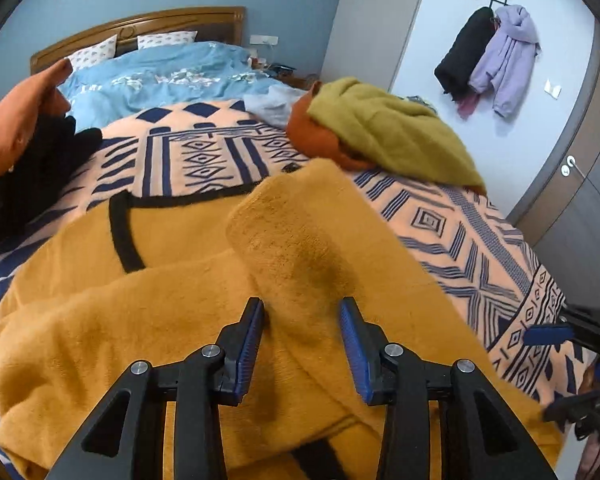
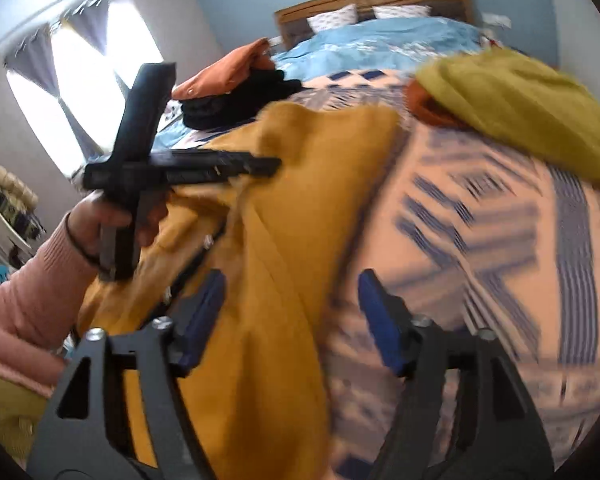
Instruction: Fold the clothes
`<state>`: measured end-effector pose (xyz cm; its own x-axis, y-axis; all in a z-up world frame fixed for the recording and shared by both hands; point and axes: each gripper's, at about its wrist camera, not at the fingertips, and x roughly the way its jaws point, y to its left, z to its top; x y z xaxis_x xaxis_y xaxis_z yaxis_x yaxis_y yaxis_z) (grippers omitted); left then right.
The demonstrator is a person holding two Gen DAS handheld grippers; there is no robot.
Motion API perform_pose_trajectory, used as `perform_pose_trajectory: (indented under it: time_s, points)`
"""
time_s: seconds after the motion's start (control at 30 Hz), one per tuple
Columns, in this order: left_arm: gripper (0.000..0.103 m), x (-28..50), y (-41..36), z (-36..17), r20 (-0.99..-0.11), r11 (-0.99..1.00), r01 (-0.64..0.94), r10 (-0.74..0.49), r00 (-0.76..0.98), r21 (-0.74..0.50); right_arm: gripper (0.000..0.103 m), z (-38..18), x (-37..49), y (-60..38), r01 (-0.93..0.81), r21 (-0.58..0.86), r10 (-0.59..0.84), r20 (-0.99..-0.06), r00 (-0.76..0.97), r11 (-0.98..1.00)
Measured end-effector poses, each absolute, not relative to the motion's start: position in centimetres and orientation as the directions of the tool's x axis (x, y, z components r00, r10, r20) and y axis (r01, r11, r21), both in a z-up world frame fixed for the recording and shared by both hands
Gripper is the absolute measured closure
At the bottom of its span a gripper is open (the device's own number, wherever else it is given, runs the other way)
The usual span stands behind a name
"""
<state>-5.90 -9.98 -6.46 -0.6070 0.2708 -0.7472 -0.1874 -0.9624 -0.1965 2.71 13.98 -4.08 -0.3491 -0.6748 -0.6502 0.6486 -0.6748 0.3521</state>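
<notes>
Nearest the left wrist camera, the left gripper point(image 1: 302, 346) is hovering with its jaws partly spread and nothing pinched between the blue pads point(image 1: 250, 346); a folded-over sleeve point(image 1: 296, 240) of the mustard garment point(image 1: 140, 320) is lying just beyond the gap, running away from the camera toward the headboard point(image 1: 140, 26). One mustard garment is lying flat on the patterned blanket point(image 1: 460, 232), its black-trimmed neckline point(image 1: 120, 232) sitting at the far left and its long axis appearing to run across the bed. Seen from the right wrist camera, the right gripper point(image 2: 292, 316) is standing wide apart, gripping nothing, above the garment's right edge, where mustard cloth is meeting bare blanket point(image 2: 480, 240); that view is blurred. One hand point(image 2: 112, 220) in a pink sleeve point(image 2: 28, 300) is holding the left gripper's handle point(image 2: 140, 128) over the garment. Bare blanket is lying open to the right of the garment and beyond it. Farther off, two piles are flanking that open strip: an orange and black stack point(image 1: 28, 140) on the left, and an olive garment point(image 1: 388, 128) over an orange one point(image 1: 312, 132) on the right. Beyond these, one blue duvet point(image 1: 160, 76) and two pillows point(image 1: 96, 52) are resting against the headboard. Against the far wall, two coats point(image 1: 492, 56) are hanging from hooks.
</notes>
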Motion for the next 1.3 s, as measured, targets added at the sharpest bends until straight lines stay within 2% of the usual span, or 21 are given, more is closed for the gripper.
perform_pose_trajectory:
  time_s: [0.17, 0.27, 0.33, 0.4, 0.43, 0.53, 0.67, 0.8, 0.87, 1.03, 1.13, 1.27, 1.3]
  points:
    - [0.062, -6.3, -10.0, -6.8, -0.749, -0.963, -0.194, 0.268, -0.606, -0.187, 0.026, -7.8, 5.4, 18.2, 0.564, 0.508, -0.728, -0.630, -0.272, -0.651]
    - [0.062, -6.5, -9.9, -7.0, -0.753, -0.964, -0.195, 0.264, -0.603, -0.182, 0.026, -8.5, 7.2, 18.2, 0.579, 0.590, -0.803, -0.557, -0.212, -0.562]
    - [0.062, -6.5, -10.0, -7.0, -0.754, -0.963, -0.194, 0.266, -0.601, -0.185, 0.038, -8.5, 8.5, 17.5, 0.610, 0.606, -0.830, -0.532, -0.167, -0.511]
    - [0.062, -6.4, -10.1, -7.0, -0.754, -0.963, -0.191, 0.268, -0.600, -0.190, 0.078, -7.9, 9.9, 17.0, 0.636, 0.588, -0.832, -0.530, -0.163, -0.499]
    - [0.062, -6.3, -10.1, -6.9, -0.754, -0.963, -0.189, 0.268, -0.600, -0.192, 0.081, -7.6, 10.5, 16.7, 0.645, 0.574, -0.827, -0.536, -0.169, -0.504]
    - [0.062, -6.2, -10.1, -6.8, -0.753, -0.964, -0.190, 0.265, -0.602, -0.187, 0.081, -5.3, 12.2, 15.7, 0.675, 0.480, -0.786, -0.565, -0.251, -0.561]
    - [0.062, -6.3, -10.2, -6.6, -0.755, -0.965, -0.193, 0.259, -0.603, -0.177, 0.079, -2.9, 14.2, 12.6, 0.745, 0.384, -0.770, -0.581, -0.263, -0.545]
    - [0.062, -6.2, -10.5, -6.6, -0.757, -0.966, -0.189, 0.255, -0.602, -0.175, 0.061, -3.0, 16.0, 8.4, 0.802, 0.314, -0.740, -0.635, -0.220, -0.508]
    - [0.062, -6.0, -10.7, -6.5, -0.756, -0.966, -0.192, 0.254, -0.603, -0.172, 0.061, -3.3, 16.9, 7.4, 0.820, 0.287, -0.717, -0.668, -0.199, -0.495]
    - [0.062, -5.7, -11.1, -6.0, -0.748, -0.965, -0.198, 0.260, -0.610, -0.174, 0.061, -2.9, 19.7, 7.2, 0.877, 0.256, -0.724, -0.675, -0.140, -0.408]
    - [0.062, -5.2, -11.1, -5.7, -0.738, -0.962, -0.209, 0.269, -0.619, -0.175, 0.061, -2.9, 19.8, 7.5, 0.870, 0.271, -0.736, -0.661, -0.143, -0.412]
    - [0.061, -4.4, -11.3, -5.0, -0.724, -0.963, -0.211, 0.267, -0.636, -0.170, 0.061, -2.1, 17.5, 10.4, 0.805, 0.389, -0.821, -0.536, -0.198, -0.448]
    - [0.060, -4.2, -11.3, -4.8, -0.722, -0.963, -0.211, 0.264, -0.640, -0.165, 0.060, -2.5, 16.9, 11.0, 0.780, 0.390, -0.806, -0.545, -0.232, -0.489]
